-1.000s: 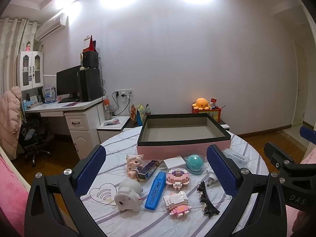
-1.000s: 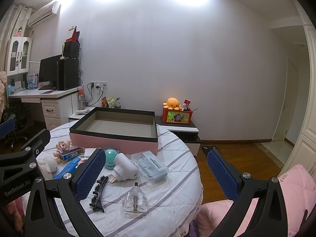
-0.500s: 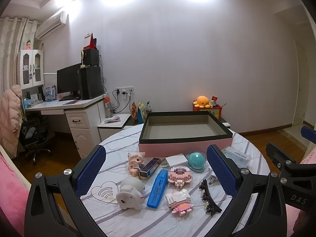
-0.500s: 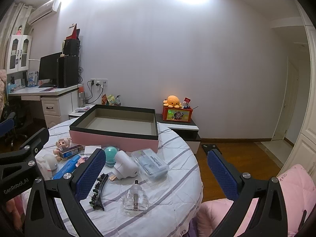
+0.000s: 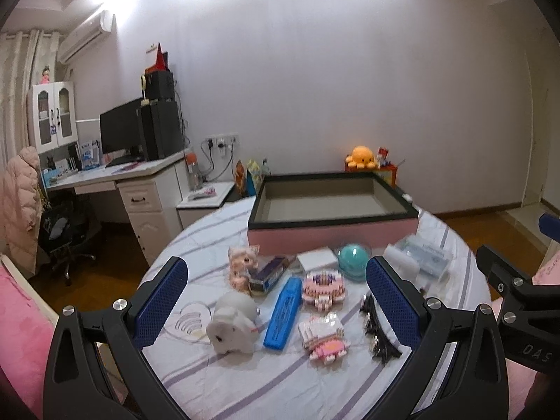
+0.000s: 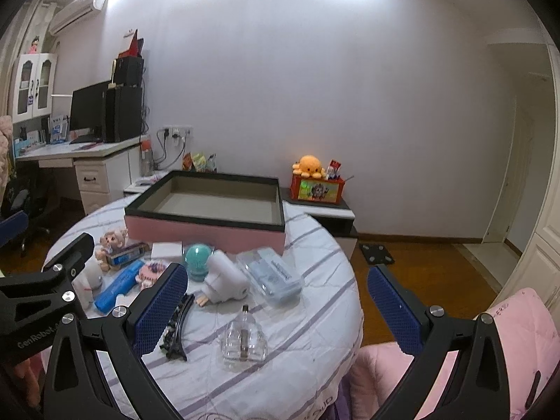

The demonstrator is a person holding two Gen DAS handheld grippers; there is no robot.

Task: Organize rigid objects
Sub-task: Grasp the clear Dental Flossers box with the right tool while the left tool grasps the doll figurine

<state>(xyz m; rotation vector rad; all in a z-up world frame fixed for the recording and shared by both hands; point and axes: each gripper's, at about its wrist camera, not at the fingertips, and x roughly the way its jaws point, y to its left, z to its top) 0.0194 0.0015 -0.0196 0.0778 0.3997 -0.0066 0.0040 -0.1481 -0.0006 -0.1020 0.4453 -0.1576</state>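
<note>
Both my grippers, left [image 5: 276, 301] and right [image 6: 276, 306], hover with jaws apart before the box [image 5: 332, 236], ready to load toys.

A lived-in room of a home is shown. A desk [image 5: 140, 178] with a monitor [image 5: 120, 129] is set along the wall, an air conditioner [image 5: 85, 35] is mounted above, and a pink coat [image 5: 19, 199] is hung over a chair. A plush octopus [image 6: 308, 165] is kept on a low cabinet [image 6: 332, 210], beside a striped-cloth tabletop [image 5: 245, 385] on wooden flooring.
</note>
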